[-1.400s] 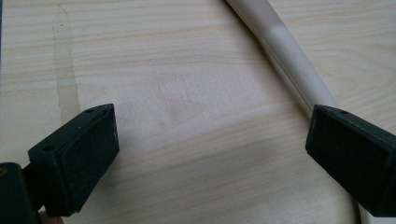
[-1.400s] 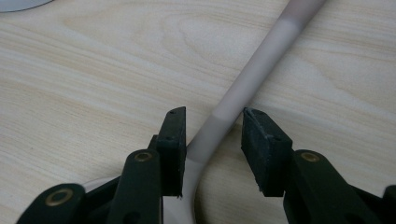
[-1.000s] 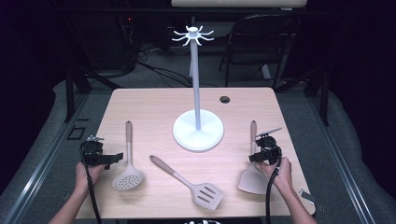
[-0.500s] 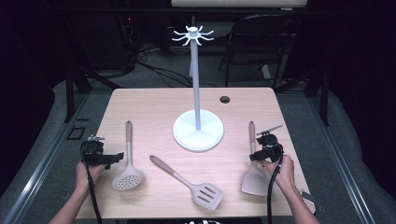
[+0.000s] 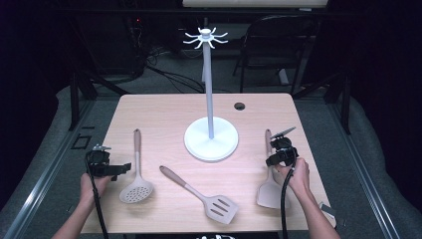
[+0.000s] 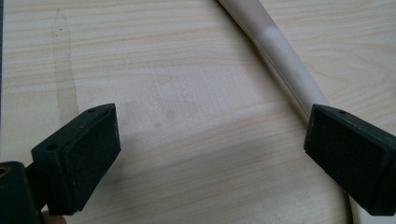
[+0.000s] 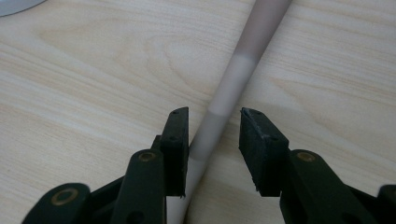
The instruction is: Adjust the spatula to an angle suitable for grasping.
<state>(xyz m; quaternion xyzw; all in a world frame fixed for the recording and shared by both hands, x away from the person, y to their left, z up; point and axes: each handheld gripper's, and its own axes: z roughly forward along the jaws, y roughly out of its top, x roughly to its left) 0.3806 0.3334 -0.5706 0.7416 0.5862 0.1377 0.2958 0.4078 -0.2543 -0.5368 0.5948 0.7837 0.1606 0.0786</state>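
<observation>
A beige solid spatula (image 5: 270,191) lies at the table's right, handle pointing away. My right gripper (image 5: 272,158) is lowered over that handle (image 7: 233,84). Its jaws have just been closing, with the handle between them. In the right gripper view one pad (image 7: 180,140) touches the handle, while the other stands off with a gap. My left gripper (image 5: 124,168) rests at the left edge, jaws wide open over bare wood (image 6: 210,126). The skimmer's handle (image 6: 280,51) runs just beside one jaw. The skimmer (image 5: 136,186) lies with its round head near me.
A white utensil stand (image 5: 211,139) with hooks on top rises from a round base at the table's middle. A slotted spatula (image 5: 219,206) lies diagonally in front of it. A small dark hole (image 5: 240,106) sits at the far edge of the table (image 5: 164,114).
The right gripper has shifted very slightly over the spatula handle. The left hand and the other utensils lie as before.
</observation>
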